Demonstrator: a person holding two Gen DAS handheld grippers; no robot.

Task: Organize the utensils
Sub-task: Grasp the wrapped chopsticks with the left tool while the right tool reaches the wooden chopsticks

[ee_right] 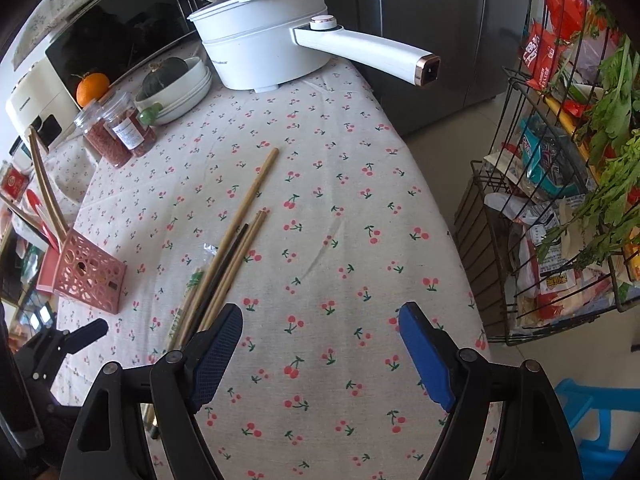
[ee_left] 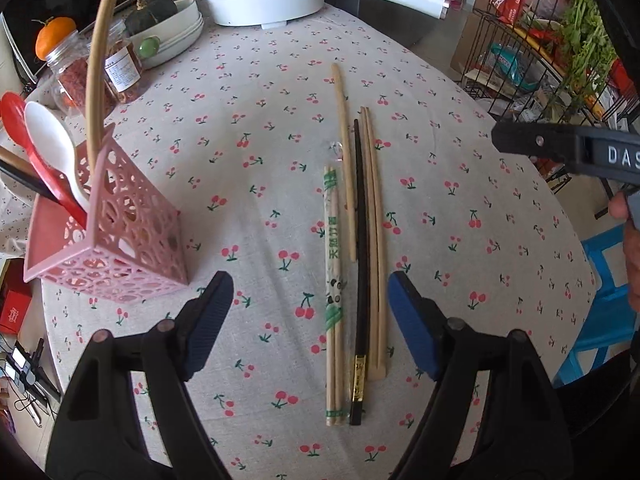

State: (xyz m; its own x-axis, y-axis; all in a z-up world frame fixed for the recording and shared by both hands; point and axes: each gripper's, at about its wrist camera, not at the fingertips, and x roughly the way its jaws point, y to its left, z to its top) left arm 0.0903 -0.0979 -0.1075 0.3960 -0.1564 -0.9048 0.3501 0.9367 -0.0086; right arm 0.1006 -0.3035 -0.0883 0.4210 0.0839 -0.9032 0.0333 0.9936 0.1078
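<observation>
Cherry-print table, its right edge falling off toward a wire rack; wide bare cloth right of centre. White pot at the far edge. Pink holder near the left edge, spoons standing inside. Chopsticks lying loose mid-table, side by side, well apart from the holder. Left gripper spread wide above their near ends, perhaps not touching. Right gripper spread wide over bare cloth, empty.

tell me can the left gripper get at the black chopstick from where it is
Probably yes: the left gripper is open above the black chopstick, nothing covering it, though pale chopsticks lie tight alongside.
</observation>
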